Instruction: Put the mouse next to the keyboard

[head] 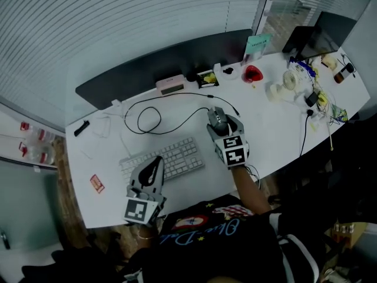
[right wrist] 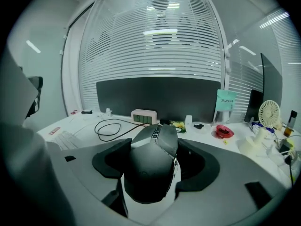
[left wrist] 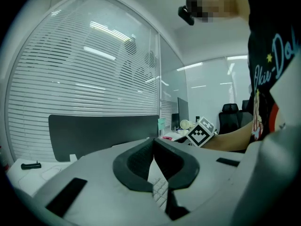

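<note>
nearest in, the left gripper [head: 154, 165] sits at the keyboard's [head: 171, 157] near edge, jaws pressed together on nothing; further out, the right gripper [head: 219, 121] has its jaws clamped on the mouse [head: 217, 115], just beyond the keyboard's right end and apart from it; behind, the cable [head: 177, 94] lies looped on the counter [head: 277, 128]; the risk, i'd say: that loop drags or catches on the keyboard's far edge, or the rounded shell slips the grip; the right gripper view shows the jaws hugging the mouse's flanks, which the head view hides; only the head view shows the gap to the keyboard
</note>
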The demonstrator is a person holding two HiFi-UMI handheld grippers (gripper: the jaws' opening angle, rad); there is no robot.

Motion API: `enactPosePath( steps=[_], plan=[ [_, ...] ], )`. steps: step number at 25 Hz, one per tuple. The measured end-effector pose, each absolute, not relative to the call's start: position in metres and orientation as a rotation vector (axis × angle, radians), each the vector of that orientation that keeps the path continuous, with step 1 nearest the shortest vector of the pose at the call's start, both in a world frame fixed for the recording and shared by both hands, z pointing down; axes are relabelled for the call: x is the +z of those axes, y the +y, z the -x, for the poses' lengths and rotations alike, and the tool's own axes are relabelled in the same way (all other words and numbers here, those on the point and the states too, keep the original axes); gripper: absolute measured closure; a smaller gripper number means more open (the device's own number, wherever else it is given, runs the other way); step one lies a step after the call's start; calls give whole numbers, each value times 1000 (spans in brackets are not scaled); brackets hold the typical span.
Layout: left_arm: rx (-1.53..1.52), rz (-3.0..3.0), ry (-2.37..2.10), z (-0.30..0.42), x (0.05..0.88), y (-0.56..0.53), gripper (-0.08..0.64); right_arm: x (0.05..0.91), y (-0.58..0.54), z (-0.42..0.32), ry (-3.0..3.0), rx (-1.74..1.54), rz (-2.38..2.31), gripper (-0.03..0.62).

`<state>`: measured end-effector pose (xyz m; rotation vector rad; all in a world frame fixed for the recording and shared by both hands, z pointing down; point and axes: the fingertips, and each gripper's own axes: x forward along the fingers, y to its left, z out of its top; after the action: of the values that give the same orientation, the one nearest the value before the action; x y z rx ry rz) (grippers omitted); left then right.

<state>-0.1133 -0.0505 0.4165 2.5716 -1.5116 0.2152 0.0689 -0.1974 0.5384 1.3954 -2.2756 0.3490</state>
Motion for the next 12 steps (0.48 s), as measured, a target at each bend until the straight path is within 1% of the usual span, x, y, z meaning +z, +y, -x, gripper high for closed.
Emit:
enactPosePath(
  steps=[12],
  plan=[
    [231,-2586,-1460,94,419,-50,560,558,-162,-83,-2259,414,-1359,302]
  ],
)
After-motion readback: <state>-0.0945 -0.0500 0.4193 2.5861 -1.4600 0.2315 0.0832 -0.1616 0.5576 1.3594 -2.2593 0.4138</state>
